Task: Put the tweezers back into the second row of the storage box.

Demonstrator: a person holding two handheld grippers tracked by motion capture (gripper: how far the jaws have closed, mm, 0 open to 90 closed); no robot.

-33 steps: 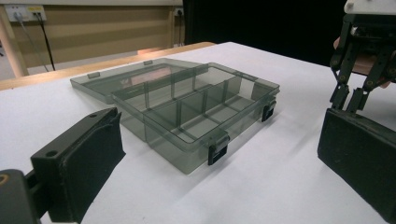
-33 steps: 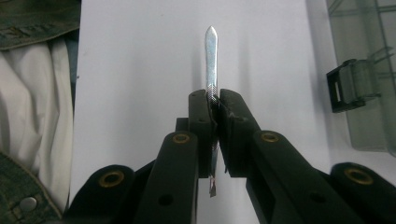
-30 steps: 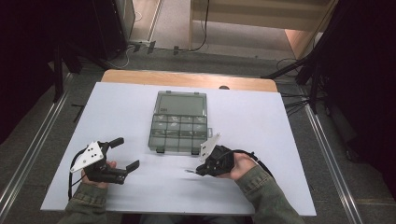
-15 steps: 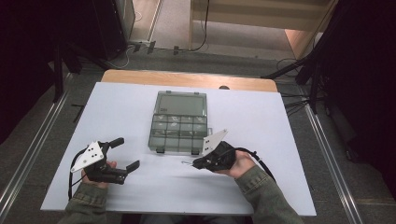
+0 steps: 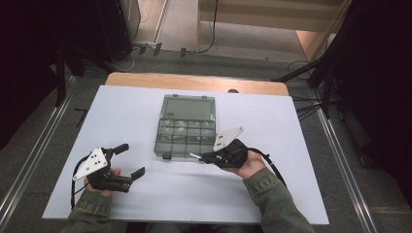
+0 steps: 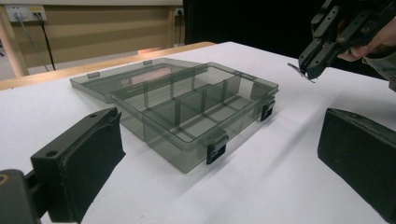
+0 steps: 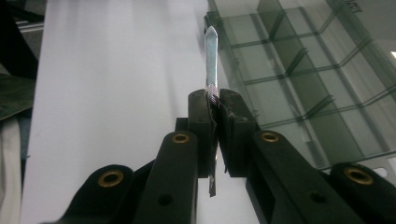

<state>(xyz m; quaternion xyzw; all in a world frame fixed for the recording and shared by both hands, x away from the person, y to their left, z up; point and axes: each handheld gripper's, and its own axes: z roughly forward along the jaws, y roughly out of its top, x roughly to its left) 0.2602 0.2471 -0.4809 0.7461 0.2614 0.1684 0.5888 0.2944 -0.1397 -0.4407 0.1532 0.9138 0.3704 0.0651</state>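
Note:
A smoky clear compartment box [image 5: 187, 132] lies open mid-table, its lid [image 5: 189, 108] folded back flat; the compartments [image 6: 196, 109] look empty. My right gripper [image 5: 208, 158] is shut on a thin metal tool like tweezers [image 7: 211, 60], and the tool's tip [image 5: 193, 156] sits just off the box's front right corner. The left gripper view shows the same gripper [image 6: 322, 49] hovering beyond the box with the metal tip [image 6: 299, 72] sticking out. My left gripper [image 5: 132, 159] rests at front left, open and holding nothing, its jaws wide apart in the left gripper view [image 6: 219, 158].
The white table cover [image 5: 145, 107] has a bare wooden strip [image 5: 194, 82] at its far edge. Black latches [image 6: 215, 151] stick out from the box front. Dark stands and cables [image 5: 311, 77] surround the table on the floor.
My right gripper carried the metal tool away from the table's front edge, up to the front edge of the box. The left gripper stayed put.

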